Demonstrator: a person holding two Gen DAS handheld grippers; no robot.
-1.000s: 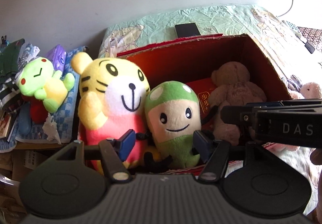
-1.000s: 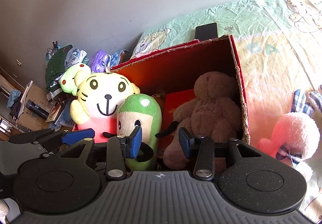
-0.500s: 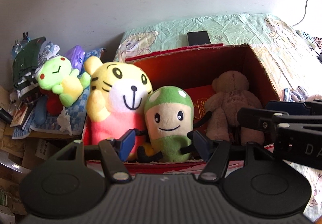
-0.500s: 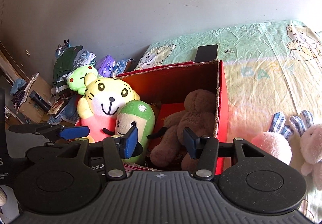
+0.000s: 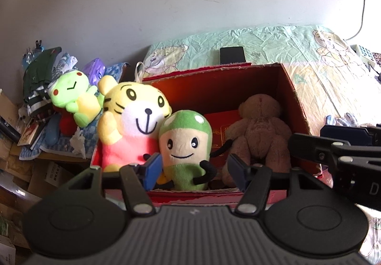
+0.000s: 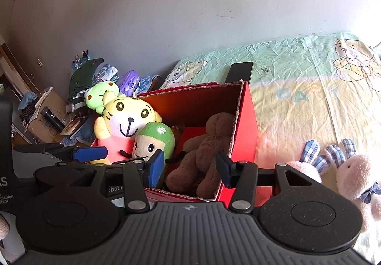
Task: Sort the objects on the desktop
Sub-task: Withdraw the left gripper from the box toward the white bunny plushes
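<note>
Red box (image 5: 295,88), yellow tiger (image 5: 133,119), green-capped mushroom (image 5: 185,143), brown bear (image 5: 259,131)

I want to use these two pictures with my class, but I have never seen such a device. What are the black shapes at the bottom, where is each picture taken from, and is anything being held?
No robot here: a person holds a two-finger gripper in each hand, each with a camera looking along its fingers. One picture comes from the left gripper, the other from the right gripper. Both are open and hold nothing. Ahead, on a bear-print sheet, stands a red box holding a yellow tiger toy, a green-capped toy and a brown bear. Two pink bunnies lie outside, to its right.
</note>
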